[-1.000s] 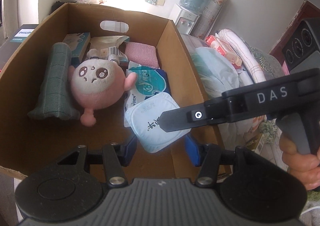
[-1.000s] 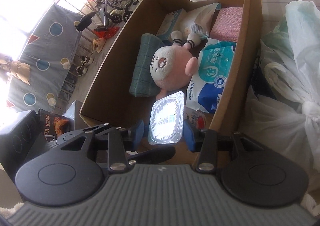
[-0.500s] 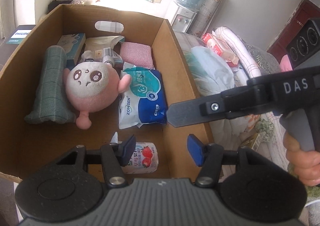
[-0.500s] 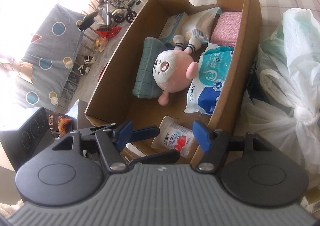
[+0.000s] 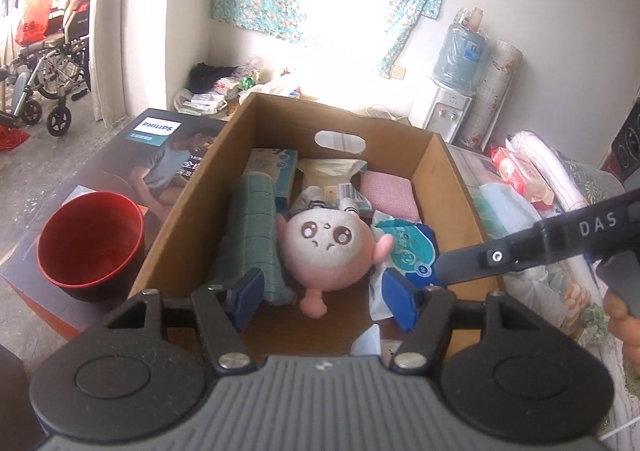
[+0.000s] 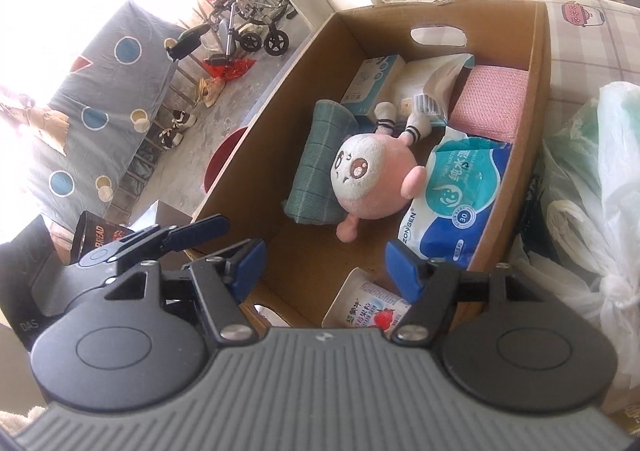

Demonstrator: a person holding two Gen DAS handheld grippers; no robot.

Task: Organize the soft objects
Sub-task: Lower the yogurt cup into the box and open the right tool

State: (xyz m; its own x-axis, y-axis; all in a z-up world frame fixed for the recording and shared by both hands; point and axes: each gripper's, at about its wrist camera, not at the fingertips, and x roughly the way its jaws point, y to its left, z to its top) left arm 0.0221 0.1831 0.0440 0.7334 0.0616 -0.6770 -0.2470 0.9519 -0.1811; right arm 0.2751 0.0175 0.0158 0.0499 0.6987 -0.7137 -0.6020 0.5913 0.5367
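The cardboard box [image 6: 536, 63] already holds most of the soft things: a pink plush toy [image 6: 376, 183] in the middle, a rolled green towel [image 6: 320, 163] beside it, a blue wipes pack [image 6: 456, 207], a pink cloth [image 6: 492, 107] at the far end and a yogurt pouch [image 6: 368, 307] lying at the near end. Both the left tool [image 5: 324, 295] and the right tool [image 6: 324, 267] hover above the box, their jaws just having been opening, nothing between them. What remains seems to sit outside: white plastic bags [image 6: 592, 187] crowd the box's right wall, and a red bowl [image 5: 90, 243] stands on its left.
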